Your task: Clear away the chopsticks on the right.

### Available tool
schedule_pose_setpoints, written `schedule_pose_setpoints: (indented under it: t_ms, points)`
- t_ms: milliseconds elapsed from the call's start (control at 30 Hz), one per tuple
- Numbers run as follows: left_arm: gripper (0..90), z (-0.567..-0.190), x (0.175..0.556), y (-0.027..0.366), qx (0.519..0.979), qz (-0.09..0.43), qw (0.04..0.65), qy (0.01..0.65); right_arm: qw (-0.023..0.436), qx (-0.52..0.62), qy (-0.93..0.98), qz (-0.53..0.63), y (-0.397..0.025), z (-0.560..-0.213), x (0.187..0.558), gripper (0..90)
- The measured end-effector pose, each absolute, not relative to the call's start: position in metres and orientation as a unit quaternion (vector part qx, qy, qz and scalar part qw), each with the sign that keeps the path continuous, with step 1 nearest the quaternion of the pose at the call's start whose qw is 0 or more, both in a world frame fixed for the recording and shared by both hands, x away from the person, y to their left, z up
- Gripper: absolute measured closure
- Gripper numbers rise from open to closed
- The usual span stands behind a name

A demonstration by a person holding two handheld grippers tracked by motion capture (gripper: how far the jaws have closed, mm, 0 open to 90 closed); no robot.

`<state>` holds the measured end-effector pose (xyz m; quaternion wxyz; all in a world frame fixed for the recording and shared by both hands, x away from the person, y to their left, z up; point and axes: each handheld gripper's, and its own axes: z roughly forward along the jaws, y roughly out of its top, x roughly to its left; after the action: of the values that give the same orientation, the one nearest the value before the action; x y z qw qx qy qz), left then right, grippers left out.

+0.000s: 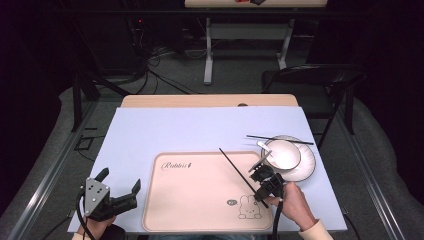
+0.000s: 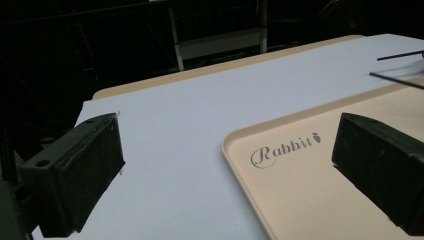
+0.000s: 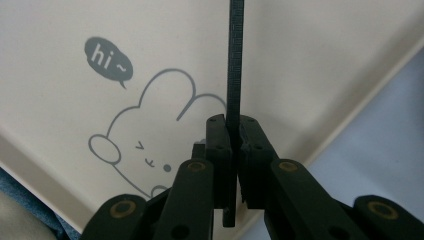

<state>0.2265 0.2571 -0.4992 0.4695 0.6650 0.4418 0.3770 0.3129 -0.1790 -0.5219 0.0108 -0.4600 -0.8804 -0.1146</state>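
Table [image 1: 150, 101] bears mat [image 1: 200, 130], tray [image 1: 200, 190], plate [image 1: 307, 167].

The high view looks forward and down over the whole table [image 1: 150, 125]. The left gripper view sits low at the near left, facing far-right across the tray [image 2: 300, 180]. The right gripper view looks closely down on the tray's near-right corner.
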Motion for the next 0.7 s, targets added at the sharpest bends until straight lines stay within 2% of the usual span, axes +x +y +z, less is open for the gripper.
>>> schedule_pose_setpoints:
  t_ms: [400,567,700]
  points:
    - [0.0,-0.4992,0.2264,0.2570,0.665,0.377,0.469,0.442,0.001,-0.453,-0.885,-0.103,-0.1763,-0.5237,0.3085,83.0]
    - [0.0,-0.4992,0.2264,0.2568,0.665,0.377,0.469,0.442,-0.007,-0.445,-0.889,-0.104,-0.1769,-0.5226,0.3061,61.8]
    - [0.0,-0.4993,0.2264,0.2568,0.665,0.377,0.469,0.442,-0.021,-0.425,-0.897,-0.118,-0.1801,-0.5157,0.3034,36.1]
